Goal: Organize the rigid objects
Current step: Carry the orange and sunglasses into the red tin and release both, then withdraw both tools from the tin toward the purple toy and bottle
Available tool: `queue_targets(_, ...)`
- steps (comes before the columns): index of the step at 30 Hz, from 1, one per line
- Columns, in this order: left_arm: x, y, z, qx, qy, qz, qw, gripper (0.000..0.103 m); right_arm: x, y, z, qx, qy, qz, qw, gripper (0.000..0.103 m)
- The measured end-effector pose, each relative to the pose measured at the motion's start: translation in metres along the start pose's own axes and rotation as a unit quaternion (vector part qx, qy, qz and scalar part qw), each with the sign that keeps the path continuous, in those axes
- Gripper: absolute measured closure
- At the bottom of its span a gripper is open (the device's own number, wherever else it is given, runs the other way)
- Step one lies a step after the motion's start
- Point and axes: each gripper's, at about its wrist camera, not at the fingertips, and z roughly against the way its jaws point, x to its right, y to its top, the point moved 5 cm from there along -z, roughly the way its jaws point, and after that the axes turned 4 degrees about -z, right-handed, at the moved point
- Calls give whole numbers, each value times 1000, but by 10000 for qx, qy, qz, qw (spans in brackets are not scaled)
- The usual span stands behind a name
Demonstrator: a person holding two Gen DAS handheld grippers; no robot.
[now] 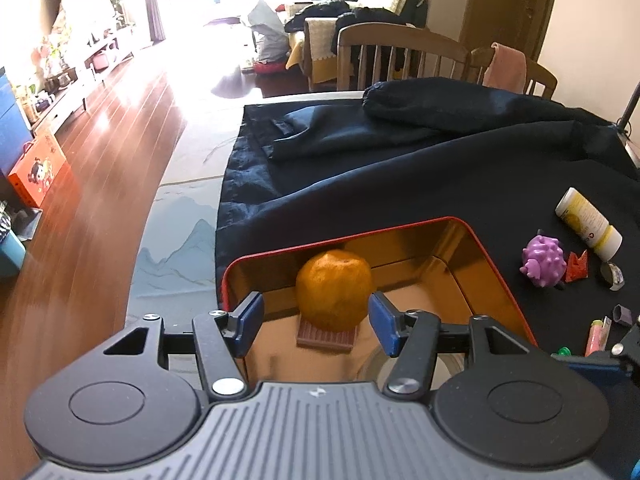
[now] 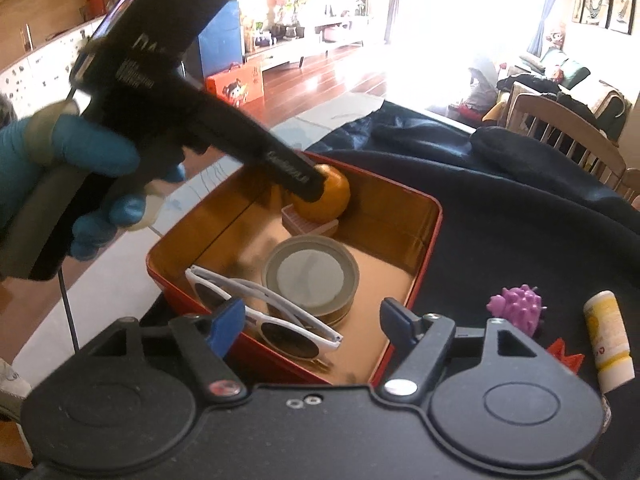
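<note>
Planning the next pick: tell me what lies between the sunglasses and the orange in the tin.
In the right wrist view, a round lidded tin sits between the sunglasses and the orange, with a small pink ribbed block under the orange.

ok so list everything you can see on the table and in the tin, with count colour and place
tin: 1, red outside, gold inside, on dark cloth
orange: 1, orange, in tin, on ridged block
ridged block: 1, pinkish brown, in tin
sunglasses: 1, white, in tin
round lid: 1, grey, in tin
spiky toy: 1, purple, on cloth right of tin
tube: 1, white and yellow, beside toy
left gripper: open around orange
right gripper: open above tin
</note>
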Motion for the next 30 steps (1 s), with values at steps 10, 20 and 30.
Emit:
queue_targets(10,9,-8,37,282,54,283,9992,40,21,-8,39,426,-65,-276,9987,21)
queue_targets(20,51,-5,69,575,23,294,9979,28,68,-26,82,792,-214,-796,9934,7)
queue_targets(30,104,0,77,651,-59,307,9974,23,122,-47,117,1048,-360,-1135,9873,0)
